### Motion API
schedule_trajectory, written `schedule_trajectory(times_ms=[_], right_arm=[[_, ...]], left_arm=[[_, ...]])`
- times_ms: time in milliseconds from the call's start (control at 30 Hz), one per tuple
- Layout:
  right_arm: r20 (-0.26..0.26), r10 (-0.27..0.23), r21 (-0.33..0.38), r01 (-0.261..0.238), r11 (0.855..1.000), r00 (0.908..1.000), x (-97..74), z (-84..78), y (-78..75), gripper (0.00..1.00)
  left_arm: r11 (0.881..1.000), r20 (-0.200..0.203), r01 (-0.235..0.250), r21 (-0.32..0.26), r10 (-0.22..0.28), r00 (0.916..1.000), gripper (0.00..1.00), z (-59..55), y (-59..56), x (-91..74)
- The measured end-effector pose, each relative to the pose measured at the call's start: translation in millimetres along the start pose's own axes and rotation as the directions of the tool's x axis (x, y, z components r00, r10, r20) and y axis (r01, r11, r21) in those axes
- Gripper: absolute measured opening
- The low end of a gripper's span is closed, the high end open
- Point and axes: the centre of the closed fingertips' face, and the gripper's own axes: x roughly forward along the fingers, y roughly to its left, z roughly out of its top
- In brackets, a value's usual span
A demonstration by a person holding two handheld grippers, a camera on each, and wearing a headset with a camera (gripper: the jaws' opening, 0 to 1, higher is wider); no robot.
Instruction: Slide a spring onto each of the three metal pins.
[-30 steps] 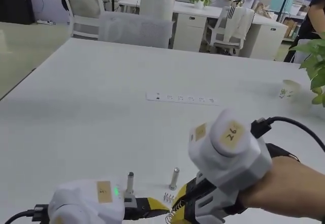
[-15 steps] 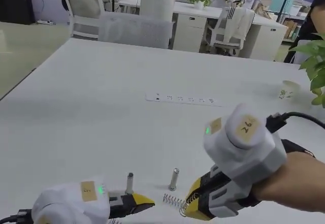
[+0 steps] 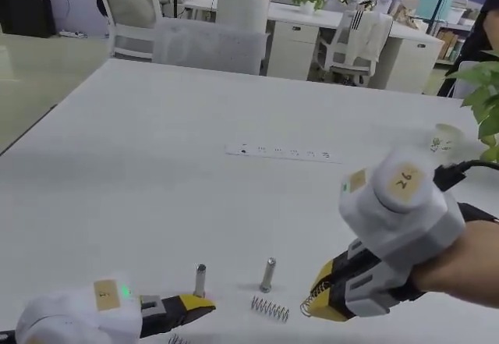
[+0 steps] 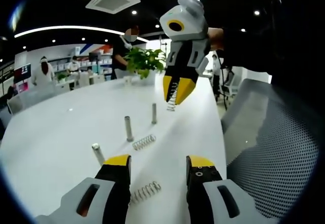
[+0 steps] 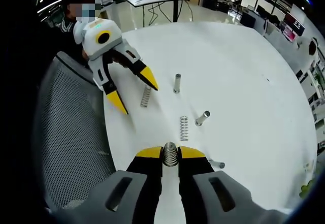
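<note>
Three pins [image 4: 129, 128] are standing bare on the table [image 3: 195, 164], so I'm judging nothing finished yet. My right gripper [image 5: 170, 151] is pinching one spring [image 5: 170, 158] above the tabletop; two loose springs [image 4: 143, 141] are lying near the pins, one by the spread, empty left gripper [image 4: 158, 159]. The right gripper's sticker [image 3: 402, 180] is showing "26".

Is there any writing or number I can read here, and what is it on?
"26": handwritten on the tan sticker atop the right gripper.
Mark on the label of the left gripper: too blurred to read.
Markings on the power strip: too small to read.
</note>
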Motion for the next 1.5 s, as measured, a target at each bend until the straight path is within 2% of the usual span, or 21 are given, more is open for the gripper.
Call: schedule_trajectory(times_ms=[133, 433, 600, 733, 1133, 1500], right_arm=[[-0.022, -0.01, 0.0, 0.01, 1.0, 0.9997, -4.8, -6.5, -6.5, 0.08], [-0.062, -0.083, 0.01, 0.084, 0.996, 0.9946, -25.4, -18.8, -41.0, 0.08], [-0.09, -0.138, 0.016, 0.14, 0.99, 0.9864, -32.6, -26.4, -62.6, 0.08], [-0.113, -0.163, 0.025, 0.166, 0.986, 0.9802, -29.4, -34.5, -76.7, 0.08], [-0.147, -0.138, 0.018, 0.142, 0.99, 0.9794, -9.4, -40.3, -81.8, 0.08], [-0.172, -0.112, 0.023, 0.118, 0.993, 0.9787, -0.9, -45.2, -82.0, 0.08]], left_arm=[[1.0, 0.002, -0.021, -0.011, 0.021, 0.9998, 0.38, -2.0, 4.2, -5.3], [0.998, 0.002, -0.052, -0.028, 0.052, 0.9986, 0.38, -5.7, 10.0, -12.2], [0.998, 0.006, -0.062, -0.034, 0.062, 0.9981, 0.39, -6.1, 11.7, -15.1], [0.997, 0.0, -0.069, -0.038, 0.069, 0.9976, 0.39, -8.0, 12.9, -16.7], [0.996, -0.001, -0.075, -0.041, 0.075, 0.9972, 0.39, -8.1, 13.9, -18.0], [0.996, -0.003, -0.082, -0.042, 0.082, 0.9966, 0.38, -8.6, 15.7, -19.4]])
